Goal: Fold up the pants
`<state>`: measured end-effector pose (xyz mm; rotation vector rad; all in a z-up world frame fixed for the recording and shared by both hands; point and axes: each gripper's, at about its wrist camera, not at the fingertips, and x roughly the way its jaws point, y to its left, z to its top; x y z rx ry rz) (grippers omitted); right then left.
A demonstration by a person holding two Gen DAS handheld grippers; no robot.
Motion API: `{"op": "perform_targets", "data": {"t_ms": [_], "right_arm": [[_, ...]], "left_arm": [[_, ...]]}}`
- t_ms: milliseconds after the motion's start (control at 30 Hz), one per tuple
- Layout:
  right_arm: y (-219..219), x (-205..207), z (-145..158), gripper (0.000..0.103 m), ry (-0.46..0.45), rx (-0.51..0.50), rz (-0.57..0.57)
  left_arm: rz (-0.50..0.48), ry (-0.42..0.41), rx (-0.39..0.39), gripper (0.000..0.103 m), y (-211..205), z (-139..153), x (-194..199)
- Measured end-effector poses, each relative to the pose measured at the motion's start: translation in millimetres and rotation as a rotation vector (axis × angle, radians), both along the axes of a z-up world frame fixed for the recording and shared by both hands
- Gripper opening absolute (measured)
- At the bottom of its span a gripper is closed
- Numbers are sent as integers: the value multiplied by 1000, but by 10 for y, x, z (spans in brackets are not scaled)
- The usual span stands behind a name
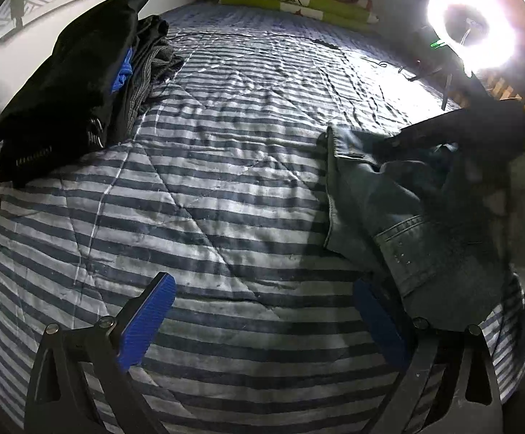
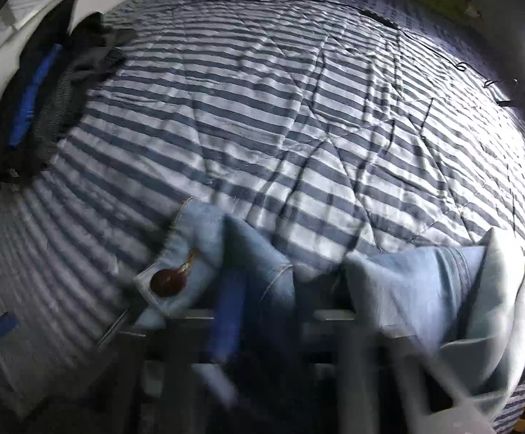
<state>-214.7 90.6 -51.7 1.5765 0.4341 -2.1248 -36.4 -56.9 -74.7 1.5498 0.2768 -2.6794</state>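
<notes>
Items placed against the striped quilt (image 1: 226, 188), left to right:
- Dark clothes pile (image 1: 71, 83): quilt's left edge.
- My left gripper (image 1: 262, 322): above the quilt, jaws wide, nothing between them.
- Jeans (image 1: 389, 209): bunched at the quilt's right side.
- My right gripper (image 2: 262, 325): blurred, jaws narrowed onto jeans (image 2: 262, 271) fabric.
- Ring light (image 1: 470, 27): beyond the quilt's far right corner.

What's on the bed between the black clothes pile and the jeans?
Only bare striped quilt between the black clothes pile and the jeans, seen from the left wrist.
</notes>
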Motion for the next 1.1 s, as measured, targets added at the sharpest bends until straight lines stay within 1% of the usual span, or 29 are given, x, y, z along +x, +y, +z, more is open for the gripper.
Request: {"op": "perform_targets", "data": {"t_ms": [33,67,133,200,233,367,433,500,600,633,700,833,900,1033,1100], "right_arm": [[96,47,130,8,22,-29,-5],[177,98,237,7,34,-61,-12],[378,231,478,7,67,-124,-51],[695,398,744,6,88,-208,-109],[801,471,845,6,96,-234,-124],[1389,904,1282,6,176,-286,-176],[1693,1157,1448,6,192,-305,-215],[1950,1385,1535,6,217,-300,-238],[2331,1736,1620,6,252,-263,-290],[2469,1851,1634,6,250,-267,-311],[2598,2065,1581,6,225,-277,-328],[2628,2357,1423,7,187,-267,-309],[2579,2472,1366,7,199,-245,-290],[2532,2503,1358,7,205,-234,-279],[2514,2478,1382,7,208,-236,-277]], "left_arm": [[-4,-3,3,98,7,-6,5],[-9,-4,5,96,14,-10,3],[-32,-3,16,94,73,3,13],[-69,3,22,94,164,20,21],[-91,11,22,93,229,41,34],[-142,28,31,91,383,105,85],[-154,30,41,89,430,119,110],[-167,32,43,89,482,129,149],[-198,31,37,88,582,112,211],[-215,28,45,88,636,105,240],[-233,30,62,88,703,109,307],[-262,41,58,88,862,139,363],[-263,41,47,88,903,135,348],[-274,6,41,88,1019,13,300],[-286,3,22,88,1077,-22,295]]}}
